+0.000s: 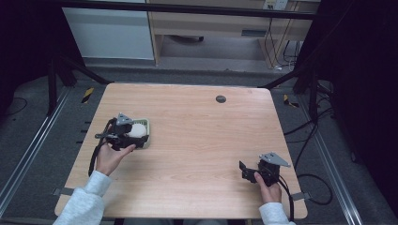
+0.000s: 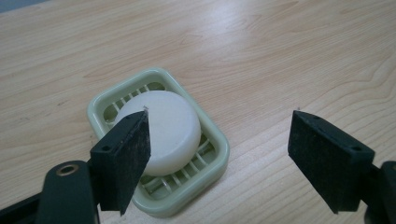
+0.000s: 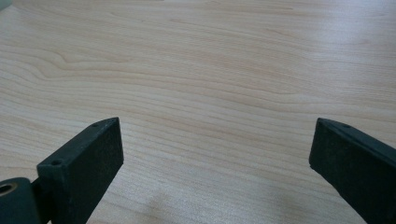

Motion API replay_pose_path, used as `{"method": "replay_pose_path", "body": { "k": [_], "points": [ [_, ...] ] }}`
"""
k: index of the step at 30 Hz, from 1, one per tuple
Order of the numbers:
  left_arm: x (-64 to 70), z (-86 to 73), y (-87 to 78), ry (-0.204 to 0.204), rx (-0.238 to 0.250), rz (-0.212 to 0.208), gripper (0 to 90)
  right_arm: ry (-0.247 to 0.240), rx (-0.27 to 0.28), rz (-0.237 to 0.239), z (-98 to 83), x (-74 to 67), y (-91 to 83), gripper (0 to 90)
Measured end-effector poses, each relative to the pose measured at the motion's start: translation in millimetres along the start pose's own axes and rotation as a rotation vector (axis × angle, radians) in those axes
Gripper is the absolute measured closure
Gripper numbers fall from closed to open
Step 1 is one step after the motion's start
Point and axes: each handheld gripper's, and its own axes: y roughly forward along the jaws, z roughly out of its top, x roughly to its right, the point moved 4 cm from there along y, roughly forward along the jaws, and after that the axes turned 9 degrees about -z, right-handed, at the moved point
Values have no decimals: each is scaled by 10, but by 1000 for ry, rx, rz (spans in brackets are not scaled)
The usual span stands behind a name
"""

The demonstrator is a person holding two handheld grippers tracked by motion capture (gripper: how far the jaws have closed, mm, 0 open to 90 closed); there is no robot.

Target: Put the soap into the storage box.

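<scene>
A round white soap bar lies in a pale green slotted soap dish on the wooden table. In the high view the dish sits at the table's left, with the soap in it. My left gripper hovers just above and in front of the dish, open. Its left jaw overlaps the soap's near edge in the picture, while its right jaw stands over bare wood. In the high view the left gripper is at the dish's near-left side. My right gripper rests open near the front right corner, with bare wood between its jaws.
A small dark round cap is set into the table near its far edge. Black frame posts and cables run along the floor to the right. A wooden cabinet stands beyond the table.
</scene>
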Motion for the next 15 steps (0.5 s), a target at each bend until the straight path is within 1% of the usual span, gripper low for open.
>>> {"method": "replay_pose_path", "body": {
  "k": [2,3,6,7,8,10,15],
  "points": [
    [25,-49,-52,-9,30,1,209,1,2,1,1,-1,-1,33],
    [39,-79,-72,-19,50,0,208,2,2,2,2,-1,0,33],
    [64,-190,-120,-18,75,4,209,0,4,3,2,-2,-2,33],
    [64,-222,-132,-13,76,10,209,2,4,4,3,-2,-3,33],
    [62,-252,-149,-19,79,18,209,3,5,4,4,-2,-4,33],
    [60,-320,-179,-36,94,21,213,3,6,6,5,-1,-8,33],
    [84,-521,-253,-34,104,37,221,3,7,12,6,-10,-16,33]
  ]
}}
